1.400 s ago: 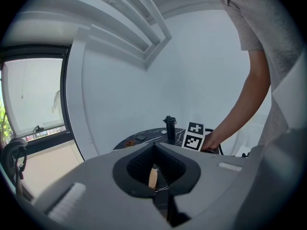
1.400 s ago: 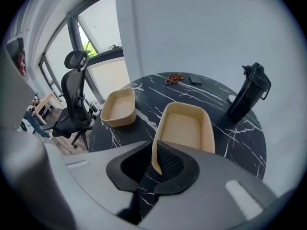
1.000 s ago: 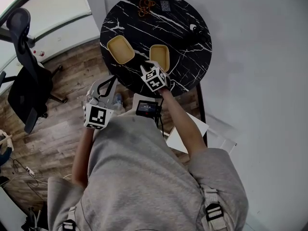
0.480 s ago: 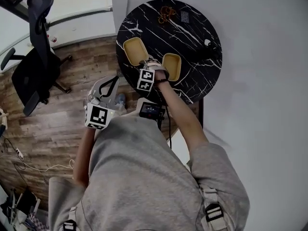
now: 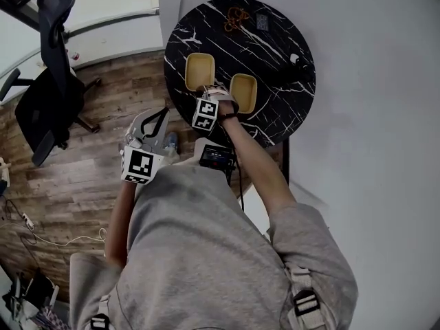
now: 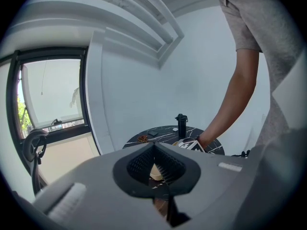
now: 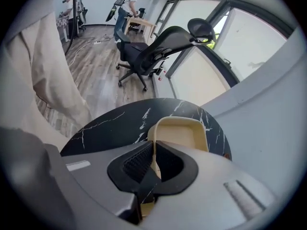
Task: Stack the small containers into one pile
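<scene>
Bright daylight from the window [image 6: 53, 95], soft shadows, sharp head view, gripper views fisheye-bent with black corners, near foreground blurred

The round black marble bench [image 5: 282, 95] is standing before me, carrying a brown tangle [image 5: 236, 17] and a small dark card [image 5: 263, 23] lying just beside each other near its far edge. A black bottle [image 6: 181, 125] is standing upright on it. A black office chair [image 5: 48, 81] is sitting on the wooden floor [image 5: 82, 184] to my left, near a window [image 6: 53, 95]. A black device [image 5: 216, 158] is hanging at my waist. Cables [image 5: 27, 222] are trailing across the floor. Beyond the chair, two people [image 7: 127, 4] are showing at the room's far end.
</scene>
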